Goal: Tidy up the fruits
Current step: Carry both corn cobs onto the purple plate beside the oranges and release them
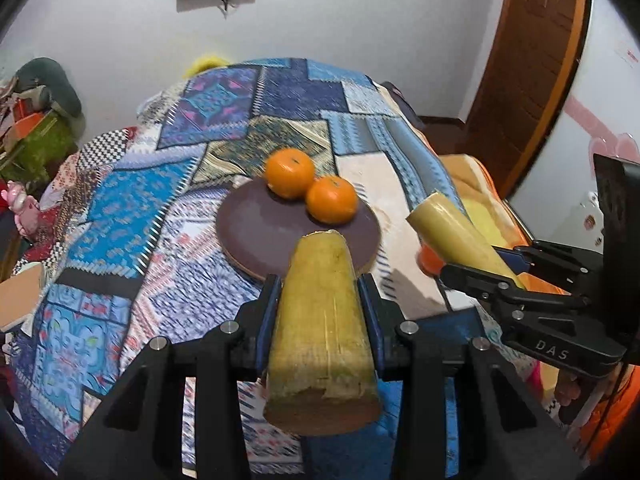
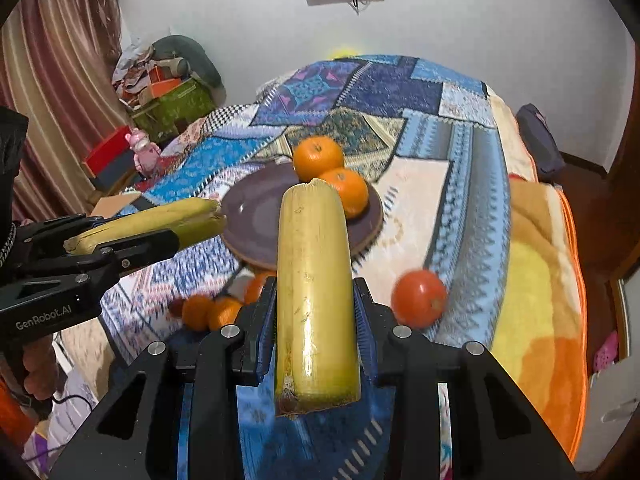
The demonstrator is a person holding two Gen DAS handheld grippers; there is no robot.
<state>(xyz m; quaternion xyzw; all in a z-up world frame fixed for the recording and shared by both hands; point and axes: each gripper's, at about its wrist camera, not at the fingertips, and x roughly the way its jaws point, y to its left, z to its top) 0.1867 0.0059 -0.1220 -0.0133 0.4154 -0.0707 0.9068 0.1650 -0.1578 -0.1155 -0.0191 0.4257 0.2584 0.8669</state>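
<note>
A dark brown plate (image 1: 260, 232) lies on the patchwork bedspread with two oranges (image 1: 290, 172) (image 1: 331, 199) at its far side. My left gripper (image 1: 320, 292) is shut on a yellow-green sugarcane piece (image 1: 320, 320), held just short of the plate's near rim. My right gripper (image 2: 314, 300) is shut on a second sugarcane piece (image 2: 314, 280), held above the bed and pointing at the plate (image 2: 256, 220). Each gripper shows in the other's view: the right one (image 1: 480, 268) and the left one (image 2: 160, 236). A tomato (image 2: 418, 298) and several small oranges (image 2: 208, 312) lie on the bed near me.
The patchwork bedspread (image 1: 140, 208) covers the bed; an orange-yellow blanket (image 2: 540, 280) lies along its right side. Boxes and clutter (image 2: 168, 92) stand by the curtain at left. A wooden door (image 1: 532, 60) is at right.
</note>
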